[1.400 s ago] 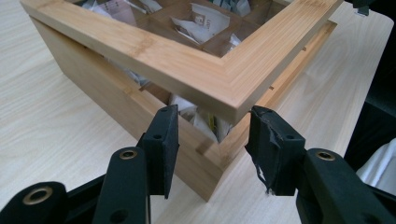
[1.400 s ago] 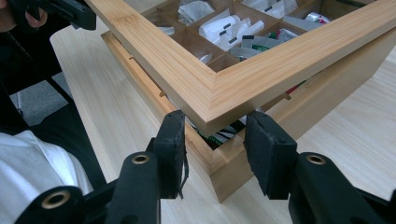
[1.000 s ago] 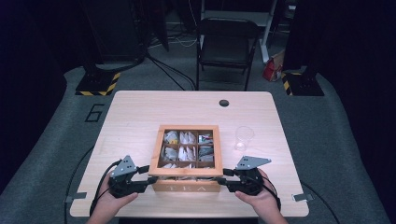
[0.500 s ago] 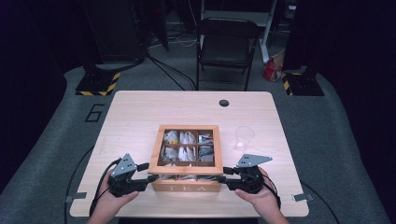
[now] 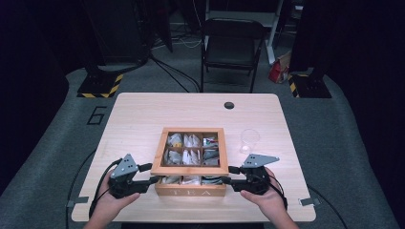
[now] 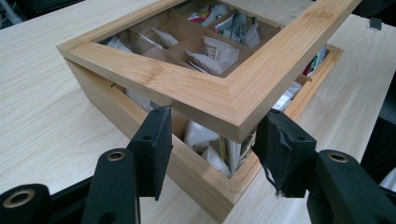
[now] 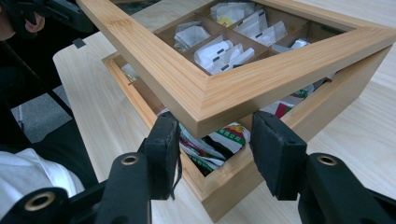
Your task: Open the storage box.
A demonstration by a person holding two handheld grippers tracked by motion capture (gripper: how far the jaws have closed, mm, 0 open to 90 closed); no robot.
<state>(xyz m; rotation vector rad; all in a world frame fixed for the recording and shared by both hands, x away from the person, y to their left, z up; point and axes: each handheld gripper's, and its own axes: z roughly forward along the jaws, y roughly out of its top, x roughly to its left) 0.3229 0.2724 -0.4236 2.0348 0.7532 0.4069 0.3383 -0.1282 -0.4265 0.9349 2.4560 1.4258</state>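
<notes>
A wooden tea box (image 5: pixel 191 192) marked TEA stands near the table's front edge. Its windowed lid (image 5: pixel 190 171) is tipped up at the front, with sachets (image 5: pixel 190 155) showing through it and in the gap below. My left gripper (image 5: pixel 149 180) holds the lid's front left corner (image 6: pixel 205 88) between its jaws. My right gripper (image 5: pixel 230 181) holds the front right corner (image 7: pixel 219 93) the same way. Both pairs of jaws have just been opening a little with the lid corner still between them, and the pads still touch its sides. The base (image 6: pixel 196 179) lies under the jaws.
An upturned clear glass (image 5: pixel 250 139) stands right of the box. A dark grommet hole (image 5: pixel 229 105) sits at the table's far edge, with a black chair (image 5: pixel 232 47) behind it. Bare tabletop (image 5: pixel 133 124) lies left of and beyond the box.
</notes>
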